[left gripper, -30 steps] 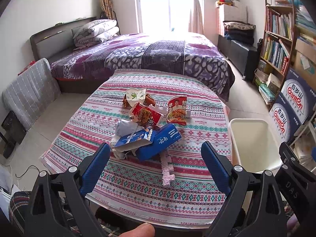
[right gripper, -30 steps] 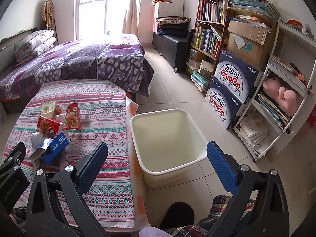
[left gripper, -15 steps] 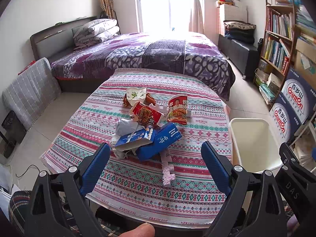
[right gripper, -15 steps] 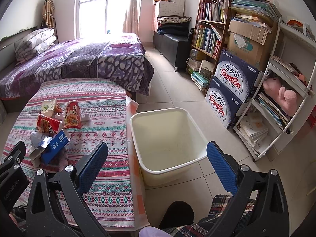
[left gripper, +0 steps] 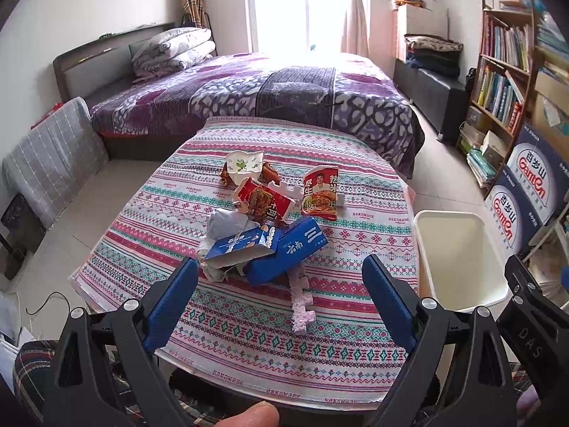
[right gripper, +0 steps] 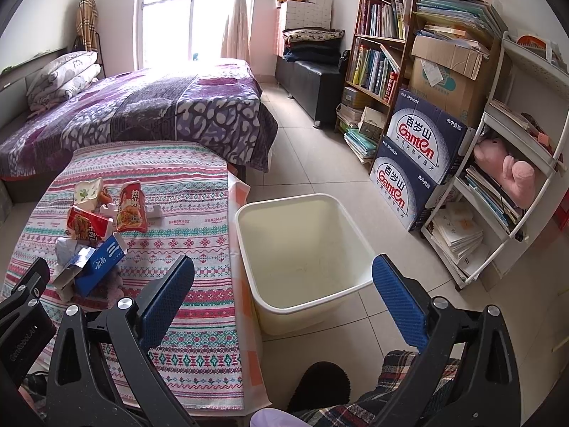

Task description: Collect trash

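- The left gripper hangs over the near edge of the table with the striped cloth, its blue fingers spread wide with nothing between them.
- The trash lies in a heap ahead of that gripper, toward its left finger: a crumpled grey wrapper and a flattened blue-and-white carton lying partly over a blue box.
- A strip of pink foam lies on the cloth just nearer than the blue box, roughly midway between the two fingers.
- Farther back on the table are a white cup with a green print, a red noodle packet and an upright red snack bag.
- The white bin stands on the tiled floor just beside the table's right edge.
- The right gripper hovers nearer than the bin, jaws wide apart and holding nothing; the bin's open mouth shows between them, and the trash heap sits well off to its left.
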Demonstrator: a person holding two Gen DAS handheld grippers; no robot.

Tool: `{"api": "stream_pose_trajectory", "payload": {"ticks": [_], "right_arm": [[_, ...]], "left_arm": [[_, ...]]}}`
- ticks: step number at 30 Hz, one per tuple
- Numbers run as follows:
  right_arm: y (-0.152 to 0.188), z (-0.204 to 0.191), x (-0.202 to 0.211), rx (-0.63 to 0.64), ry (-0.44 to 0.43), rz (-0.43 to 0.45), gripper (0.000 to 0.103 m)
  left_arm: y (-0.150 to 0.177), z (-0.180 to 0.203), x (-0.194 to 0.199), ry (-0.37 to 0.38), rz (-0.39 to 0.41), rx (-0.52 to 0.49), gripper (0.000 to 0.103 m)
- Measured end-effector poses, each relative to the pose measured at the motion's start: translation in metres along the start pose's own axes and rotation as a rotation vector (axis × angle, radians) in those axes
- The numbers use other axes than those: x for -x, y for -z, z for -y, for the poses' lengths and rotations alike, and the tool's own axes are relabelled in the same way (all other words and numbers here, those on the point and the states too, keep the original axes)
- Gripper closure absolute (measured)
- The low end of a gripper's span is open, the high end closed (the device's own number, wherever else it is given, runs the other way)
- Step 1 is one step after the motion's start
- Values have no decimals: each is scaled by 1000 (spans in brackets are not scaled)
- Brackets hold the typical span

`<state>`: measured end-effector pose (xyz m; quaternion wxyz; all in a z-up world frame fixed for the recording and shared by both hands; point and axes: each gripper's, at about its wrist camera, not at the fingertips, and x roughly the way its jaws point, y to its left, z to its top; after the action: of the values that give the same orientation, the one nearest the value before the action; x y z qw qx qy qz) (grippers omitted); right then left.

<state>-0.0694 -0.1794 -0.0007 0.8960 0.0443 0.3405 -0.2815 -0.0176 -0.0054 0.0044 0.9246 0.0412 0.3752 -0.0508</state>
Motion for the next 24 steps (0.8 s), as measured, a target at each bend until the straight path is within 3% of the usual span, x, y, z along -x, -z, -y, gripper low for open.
{"api": "stream_pose_trajectory", "payload": {"ticks": [10,19,24], "right_arm": [[-27,-24,-17,6,-61,-68,7],[-61,-63,-65,33,-169,-227,7],[-68,-89,-100,72,-224,-331,7]], "left_arm": [[-34,-24,-40,-15,-96,29,12],[-81,-74,-110,2,-257,73,12],[-100,-105,-155,72,-372,138,13]]}}
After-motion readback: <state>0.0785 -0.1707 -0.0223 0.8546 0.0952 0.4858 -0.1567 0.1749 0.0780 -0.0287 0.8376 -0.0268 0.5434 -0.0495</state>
